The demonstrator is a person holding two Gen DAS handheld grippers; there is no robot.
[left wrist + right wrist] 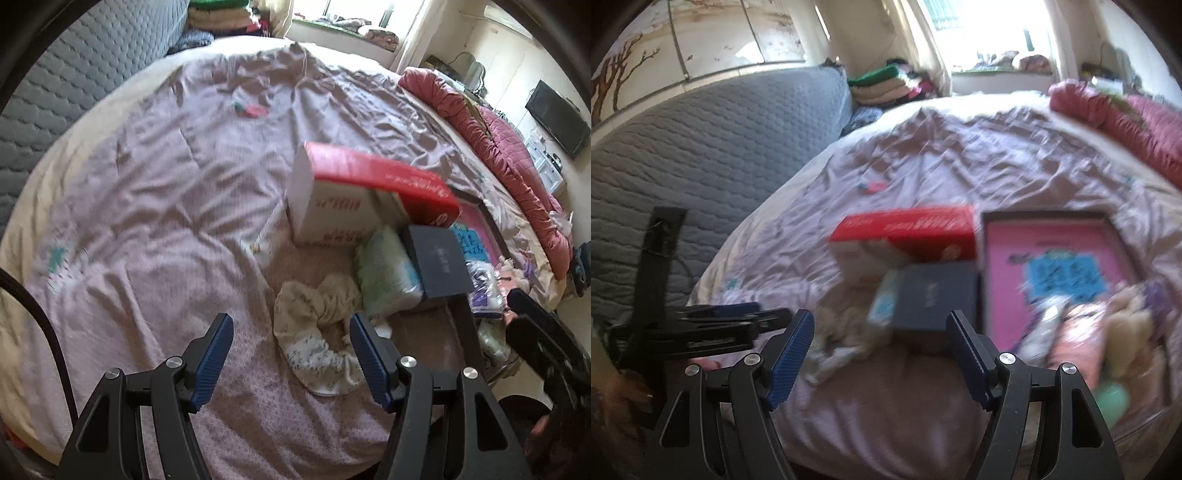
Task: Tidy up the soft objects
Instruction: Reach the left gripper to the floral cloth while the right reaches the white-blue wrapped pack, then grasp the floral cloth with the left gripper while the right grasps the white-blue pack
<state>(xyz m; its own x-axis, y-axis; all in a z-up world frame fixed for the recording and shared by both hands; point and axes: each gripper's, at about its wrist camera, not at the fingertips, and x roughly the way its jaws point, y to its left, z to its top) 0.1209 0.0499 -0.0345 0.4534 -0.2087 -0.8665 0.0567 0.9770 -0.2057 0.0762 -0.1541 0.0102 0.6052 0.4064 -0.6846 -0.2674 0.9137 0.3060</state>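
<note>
A crumpled cream floral cloth (317, 332) lies on the mauve bed sheet (166, 221). My left gripper (291, 332) hovers just short of the cloth, open, with nothing between its blue pads (218, 354). Beside the cloth lean a pale green soft packet (388, 277) and a dark blue box (439, 262), in front of a red and white carton (354, 192). My right gripper (879, 332) is open too and holds nothing, pointing at the dark blue box (934, 295). The cloth (842, 332) shows blurred to the left of that box. Plush toys (1126, 325) lie at the right.
A shallow dark-rimmed tray with a pink inside (1052, 266) lies on the bed right of the boxes. A rolled red quilt (498, 140) runs along the far right side. A grey quilted mattress (701, 155) stands against the left. A small red and green item (251, 109) lies further up the sheet.
</note>
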